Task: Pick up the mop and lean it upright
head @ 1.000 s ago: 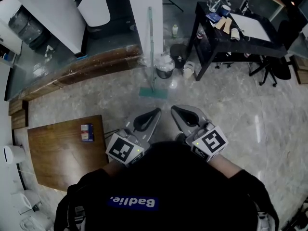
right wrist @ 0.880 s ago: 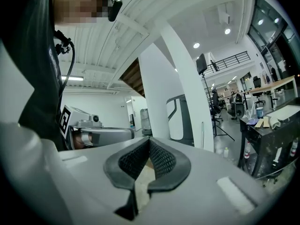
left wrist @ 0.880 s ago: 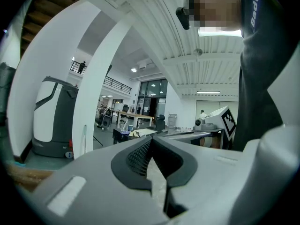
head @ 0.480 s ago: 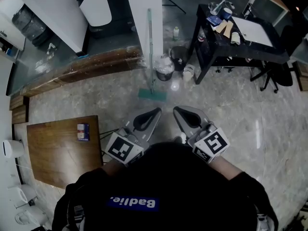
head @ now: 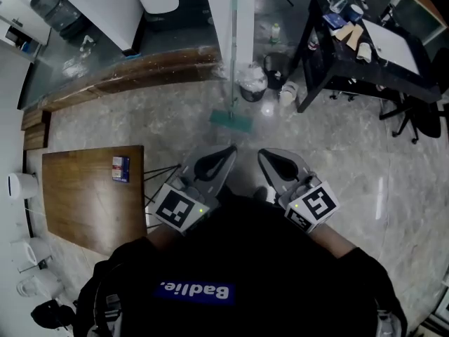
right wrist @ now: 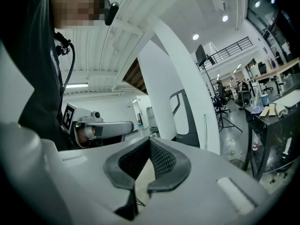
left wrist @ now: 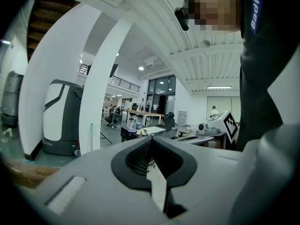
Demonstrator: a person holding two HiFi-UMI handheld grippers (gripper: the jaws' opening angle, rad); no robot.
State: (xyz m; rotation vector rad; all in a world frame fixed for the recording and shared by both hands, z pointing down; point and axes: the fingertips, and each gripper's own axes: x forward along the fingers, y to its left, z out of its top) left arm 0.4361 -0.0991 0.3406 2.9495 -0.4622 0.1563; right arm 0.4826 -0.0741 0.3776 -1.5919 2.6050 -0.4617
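Looking down in the head view, the grey left gripper (head: 229, 149) and the grey right gripper (head: 262, 153) sit side by side in front of the person's dark top, tips near each other but apart, each with its jaws pressed together on nothing. Ahead of both tips and well apart from them, the teal flat-headed mop (head: 231, 119) stands upright, its pad on the pale marble floor (head: 337, 160) and its slender handle leaning on the white square pillar (head: 219, 12). Beyond the pad, on the right gripper's side, sits a dark bin with a white liner (head: 251, 90), and further that way a black metal table (head: 351, 69). Out past the left gripper's outer side lies a brown wooden tabletop (head: 84, 202) carrying a small blue box (head: 121, 168)

In the left gripper view the dark ribbed pads meet with nothing between them; the mop handle shows far ahead, left of the jaws, against the pillar, and the right gripper's marker cube sits off to the right

In the right gripper view the pads are likewise closed and empty, with the handle ahead and right of them on the pillar
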